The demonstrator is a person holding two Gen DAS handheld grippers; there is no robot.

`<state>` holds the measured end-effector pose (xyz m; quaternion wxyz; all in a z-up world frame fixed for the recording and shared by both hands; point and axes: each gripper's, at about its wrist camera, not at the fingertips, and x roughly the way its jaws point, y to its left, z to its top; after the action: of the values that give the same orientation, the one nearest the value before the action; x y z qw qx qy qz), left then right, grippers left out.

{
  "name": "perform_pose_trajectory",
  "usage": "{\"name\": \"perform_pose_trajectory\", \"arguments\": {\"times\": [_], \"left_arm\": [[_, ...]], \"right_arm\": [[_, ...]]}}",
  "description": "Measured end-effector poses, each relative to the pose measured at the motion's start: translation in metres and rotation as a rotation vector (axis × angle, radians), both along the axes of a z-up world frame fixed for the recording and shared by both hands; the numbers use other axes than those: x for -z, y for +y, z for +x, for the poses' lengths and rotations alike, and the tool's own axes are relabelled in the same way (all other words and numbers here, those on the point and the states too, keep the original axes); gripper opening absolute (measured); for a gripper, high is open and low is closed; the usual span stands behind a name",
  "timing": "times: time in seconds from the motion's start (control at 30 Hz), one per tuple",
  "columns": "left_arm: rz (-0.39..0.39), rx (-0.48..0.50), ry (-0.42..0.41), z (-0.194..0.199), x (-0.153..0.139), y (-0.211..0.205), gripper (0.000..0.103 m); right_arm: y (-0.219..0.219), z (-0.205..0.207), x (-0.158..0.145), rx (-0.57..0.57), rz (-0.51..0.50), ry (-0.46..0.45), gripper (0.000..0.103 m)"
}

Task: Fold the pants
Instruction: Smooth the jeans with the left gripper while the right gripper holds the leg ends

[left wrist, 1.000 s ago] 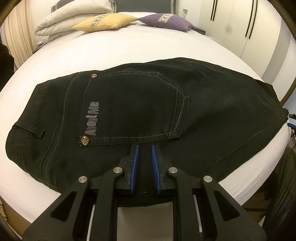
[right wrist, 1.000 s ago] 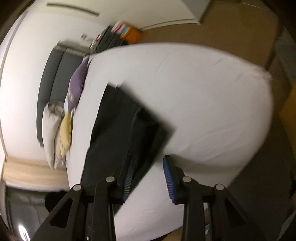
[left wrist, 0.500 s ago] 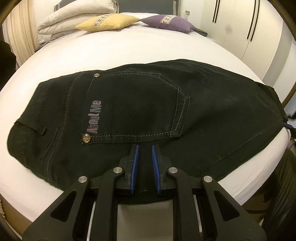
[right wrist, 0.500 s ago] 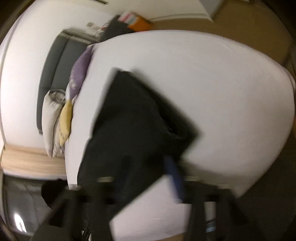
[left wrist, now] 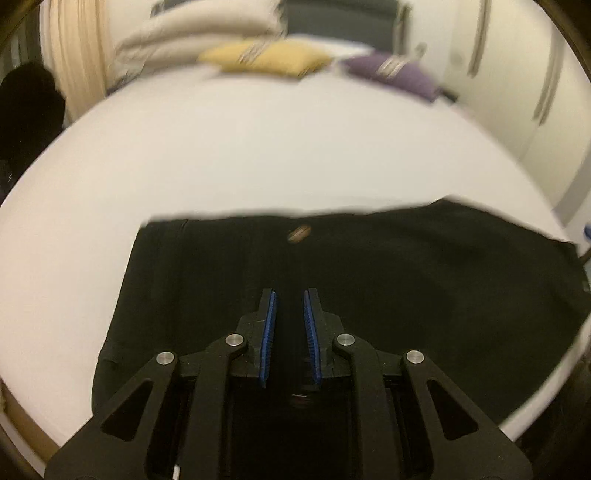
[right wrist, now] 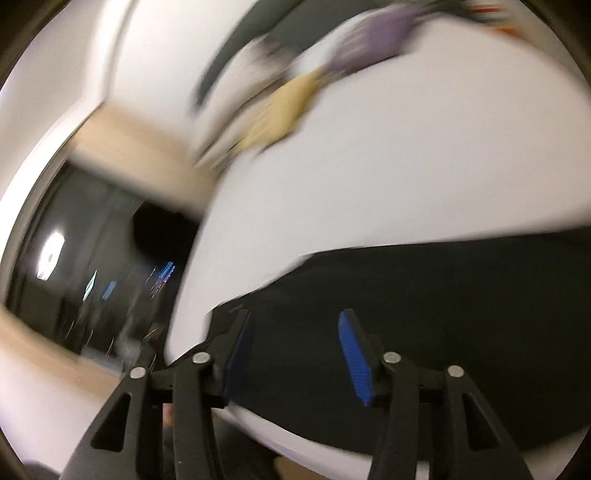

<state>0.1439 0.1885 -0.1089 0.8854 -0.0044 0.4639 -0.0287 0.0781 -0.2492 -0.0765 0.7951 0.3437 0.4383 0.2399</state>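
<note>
The black pants lie on the white bed, near its front edge. A metal rivet shows near their far edge. My left gripper is low over the pants, its blue pads a narrow gap apart with dark cloth between them; the view is blurred and the grip is unclear. In the right wrist view the pants fill the lower right. My right gripper is open above the pants' edge and holds nothing.
White pillows, a yellow cushion and a purple cushion lie at the head of the bed. White wardrobe doors stand at the right. A dark window is left of the bed.
My left gripper has tilted up and moved in over the pants, so they now sit lower in view. My right gripper has swung round fast toward the pants' near edge, still open.
</note>
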Motion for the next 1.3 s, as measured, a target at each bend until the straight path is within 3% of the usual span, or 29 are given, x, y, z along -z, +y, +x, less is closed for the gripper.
{"name": "perform_pose_trajectory", "arguments": {"times": [0.1, 0.23, 0.27, 0.3, 0.33, 0.43, 0.47, 0.53, 0.6, 0.67, 0.7, 0.73, 0.77, 0.8, 0.87, 0.97, 1.03, 1.1, 1.17, 1.3], "left_arm": [[-0.058, -0.008, 0.022, -0.007, 0.020, 0.017, 0.015], [-0.046, 0.015, -0.028, -0.022, 0.025, 0.022, 0.015], [-0.046, 0.016, -0.034, -0.023, 0.026, 0.023, 0.015], [-0.054, 0.017, -0.038, -0.024, 0.026, 0.025, 0.015], [-0.063, 0.017, -0.043, -0.026, 0.026, 0.027, 0.015], [-0.086, 0.014, -0.071, -0.031, 0.027, 0.032, 0.015], [-0.088, 0.013, -0.079, -0.034, 0.029, 0.032, 0.015], [-0.086, 0.004, -0.096, -0.038, 0.030, 0.033, 0.015], [-0.084, -0.009, -0.104, -0.040, 0.029, 0.033, 0.015], [-0.075, -0.018, -0.107, -0.044, 0.029, 0.031, 0.015], [-0.070, -0.020, -0.107, -0.053, 0.030, 0.031, 0.015], [-0.065, -0.020, -0.105, -0.060, 0.030, 0.030, 0.015], [-0.059, -0.021, -0.101, -0.062, 0.030, 0.026, 0.015], [-0.050, -0.020, -0.096, -0.058, 0.029, 0.023, 0.015], [-0.034, -0.018, -0.086, -0.057, 0.025, 0.019, 0.015], [-0.010, -0.044, -0.061, -0.061, 0.017, 0.012, 0.015], [-0.008, -0.064, -0.061, -0.070, 0.007, 0.006, 0.015], [-0.006, -0.066, -0.079, -0.079, -0.003, -0.005, 0.015], [-0.027, -0.035, -0.085, -0.086, -0.012, -0.022, 0.015], [-0.044, 0.050, -0.084, -0.091, -0.025, -0.067, 0.015]], "right_arm": [[0.084, 0.062, 0.027, -0.171, 0.024, 0.048, 0.053], [0.135, 0.120, 0.100, -0.194, 0.014, 0.207, 0.053], [0.133, 0.129, 0.116, -0.157, 0.007, 0.243, 0.038], [0.122, 0.137, 0.129, -0.114, 0.048, 0.263, 0.017], [0.104, 0.143, 0.134, -0.056, 0.089, 0.261, 0.010], [0.045, 0.149, 0.134, 0.180, 0.106, 0.231, 0.009], [0.026, 0.141, 0.132, 0.249, 0.081, 0.233, 0.010], [0.007, 0.123, 0.120, 0.277, 0.083, 0.211, 0.020], [0.009, 0.096, 0.103, 0.210, 0.161, 0.123, 0.057], [0.013, 0.069, 0.100, 0.174, 0.157, 0.085, 0.065], [0.008, 0.054, 0.108, 0.185, 0.122, 0.107, 0.063], [-0.002, 0.042, 0.118, 0.207, 0.113, 0.131, 0.053], [-0.016, 0.025, 0.131, 0.238, 0.157, 0.134, 0.021], [-0.033, 0.008, 0.143, 0.277, 0.181, 0.165, 0.000], [-0.074, -0.033, 0.152, 0.363, 0.219, 0.200, 0.000], [-0.121, -0.098, 0.133, 0.473, 0.106, 0.204, 0.000], [-0.158, -0.146, 0.116, 0.574, 0.064, 0.198, 0.015], [-0.196, -0.190, 0.102, 0.695, 0.101, 0.177, 0.040], [-0.225, -0.218, 0.090, 0.789, 0.139, 0.118, 0.049], [-0.249, -0.227, 0.089, 0.829, 0.239, 0.077, 0.049]]}}
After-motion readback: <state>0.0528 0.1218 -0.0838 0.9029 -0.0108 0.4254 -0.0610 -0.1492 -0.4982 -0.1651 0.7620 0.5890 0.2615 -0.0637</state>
